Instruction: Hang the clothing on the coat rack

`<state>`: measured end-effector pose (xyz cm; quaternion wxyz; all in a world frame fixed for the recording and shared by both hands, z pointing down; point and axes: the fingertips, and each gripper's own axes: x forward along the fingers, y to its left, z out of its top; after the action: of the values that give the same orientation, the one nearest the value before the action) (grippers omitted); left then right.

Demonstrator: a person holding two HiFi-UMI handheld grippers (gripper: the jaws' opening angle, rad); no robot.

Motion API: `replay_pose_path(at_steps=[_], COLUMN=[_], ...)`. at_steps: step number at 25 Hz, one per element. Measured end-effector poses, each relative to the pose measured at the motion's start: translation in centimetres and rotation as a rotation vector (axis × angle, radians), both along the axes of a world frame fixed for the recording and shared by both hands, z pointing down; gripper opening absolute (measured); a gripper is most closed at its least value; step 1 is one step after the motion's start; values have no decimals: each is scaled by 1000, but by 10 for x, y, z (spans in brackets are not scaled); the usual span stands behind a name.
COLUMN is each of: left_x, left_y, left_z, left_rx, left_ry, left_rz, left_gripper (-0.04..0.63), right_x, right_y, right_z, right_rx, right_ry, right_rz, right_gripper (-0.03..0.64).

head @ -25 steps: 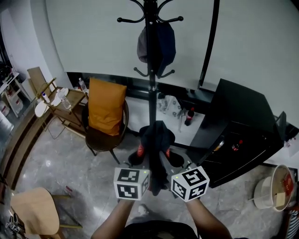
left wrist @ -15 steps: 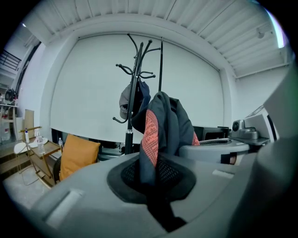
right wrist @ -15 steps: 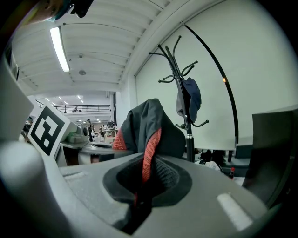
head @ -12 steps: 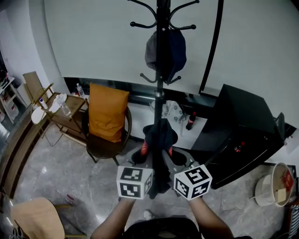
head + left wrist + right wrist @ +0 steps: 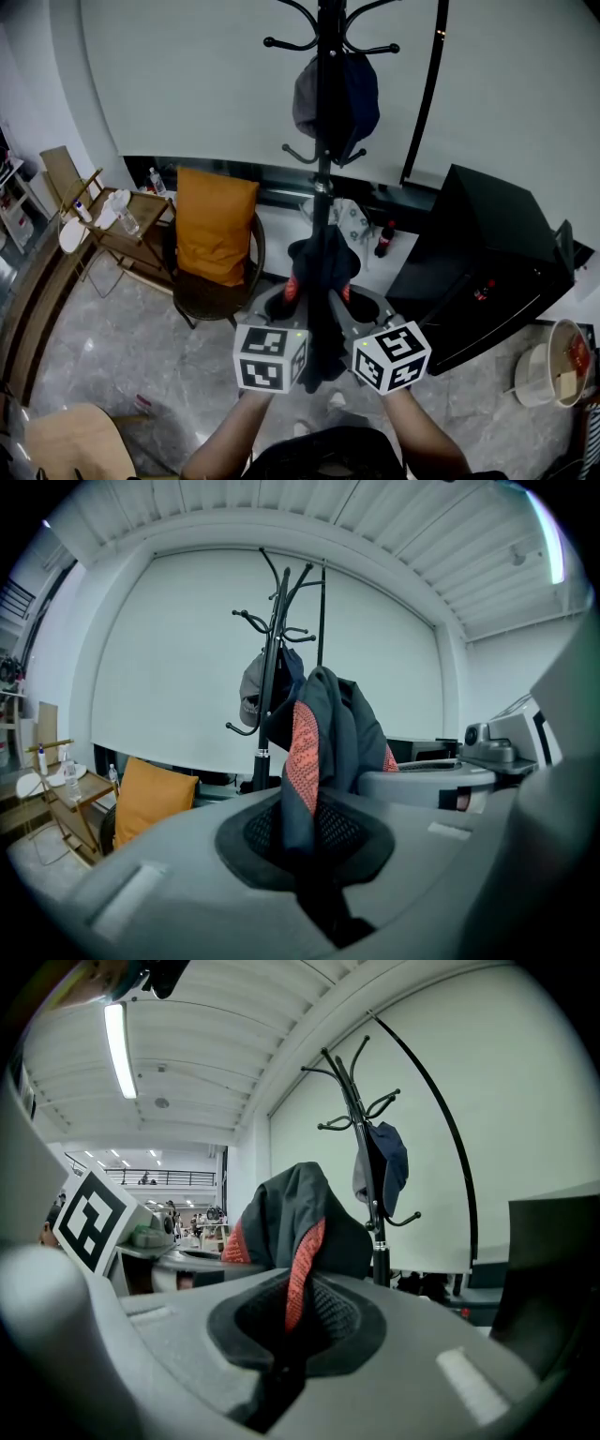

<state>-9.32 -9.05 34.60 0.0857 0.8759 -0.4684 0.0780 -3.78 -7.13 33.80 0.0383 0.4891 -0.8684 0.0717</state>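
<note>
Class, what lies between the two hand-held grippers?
A dark, red-trimmed garment, clamped by the left hand-held gripper and right hand-held gripper; head view shows it.

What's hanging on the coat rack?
A grey and navy cap-like thing hangs on a lower hook of the coat rack. The pole covers its middle, so one item or two, I cannot tell.
</note>
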Motion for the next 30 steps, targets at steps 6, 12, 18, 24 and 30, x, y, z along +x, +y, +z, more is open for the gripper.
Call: replay_pose_path(at_steps=[6,12,18,24,30], left_x=[3,9,20,25,34], left_y=[-17,-42,-68,-93,-117], left_z=[2,4,2,-1,-2], left_rx=[8,18,22,27,29], left_ry=[-1,-8,-13,-9,-7], left_rz=[-1,-15,-21,-24,-22], left_gripper=[29,29,29,29,29], right_x=[5,12,22,29,38], right_y=[-19,-40,-66,-92,-114], right_z=[0,1,-1,-4,-5], right_rx=[18,34,41,46,48], right_ry=[-3,-6,-18,-26,-26], right_rz=[4,-7,-10,-6,-4], right_gripper=[26,26,26,26,26])
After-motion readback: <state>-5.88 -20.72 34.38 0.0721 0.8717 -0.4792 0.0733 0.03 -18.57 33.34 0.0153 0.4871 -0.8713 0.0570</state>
